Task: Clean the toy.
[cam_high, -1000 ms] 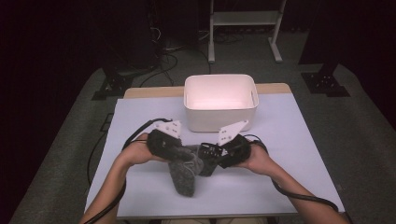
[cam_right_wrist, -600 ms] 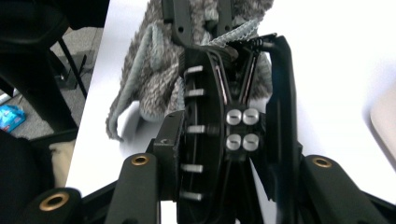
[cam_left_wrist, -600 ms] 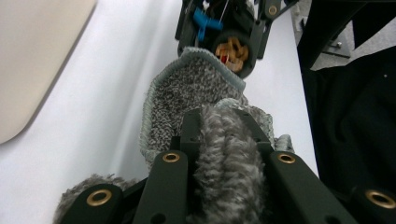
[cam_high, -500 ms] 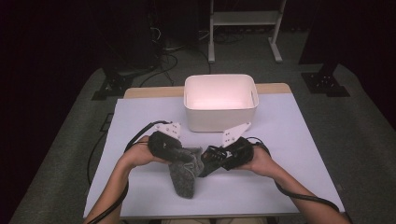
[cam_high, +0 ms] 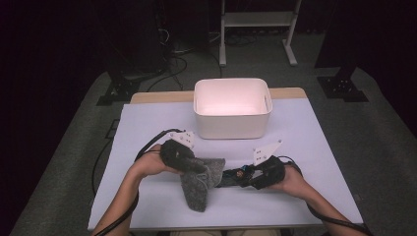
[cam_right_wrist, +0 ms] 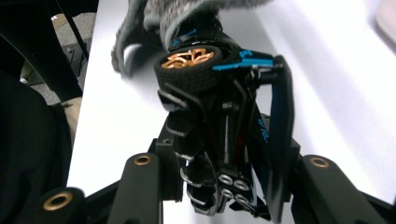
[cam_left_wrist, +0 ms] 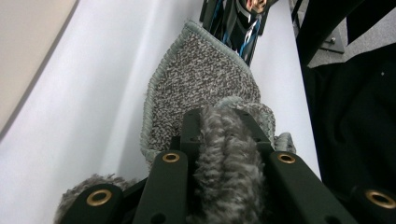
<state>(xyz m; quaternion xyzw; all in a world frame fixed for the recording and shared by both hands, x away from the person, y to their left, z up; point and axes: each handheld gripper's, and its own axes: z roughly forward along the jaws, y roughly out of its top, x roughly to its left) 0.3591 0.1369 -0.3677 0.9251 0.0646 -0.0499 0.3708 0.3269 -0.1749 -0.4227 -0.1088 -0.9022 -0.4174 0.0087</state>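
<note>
A grey knitted cloth (cam_high: pixel 199 186) hangs from my left gripper (cam_high: pixel 193 166), which is shut on a bunched fold of it (cam_left_wrist: pixel 225 154); the cloth's lower flap (cam_left_wrist: pixel 205 84) rests on the white table. My right gripper (cam_high: pixel 246 176) is shut on a black toy car (cam_high: pixel 231 177) with blue trim and a gold-rimmed wheel (cam_right_wrist: pixel 189 65). The car lies sideways between the jaws (cam_right_wrist: pixel 224 140). Its far end touches the cloth (cam_right_wrist: pixel 187 14) and slips under the edge. The car's end (cam_left_wrist: pixel 243 23) appears just past the cloth in the left gripper view.
A white plastic bin (cam_high: pixel 265 105) stands behind the hands at the table's middle back. The white table cover (cam_high: pixel 319 147) stretches to both sides. Cables trail from both grippers toward the near edge. A dark floor with stands surrounds the table.
My right gripper has moved right and down toward the near edge, drawing the toy car partly out from the cloth. The left gripper and cloth have barely moved.
</note>
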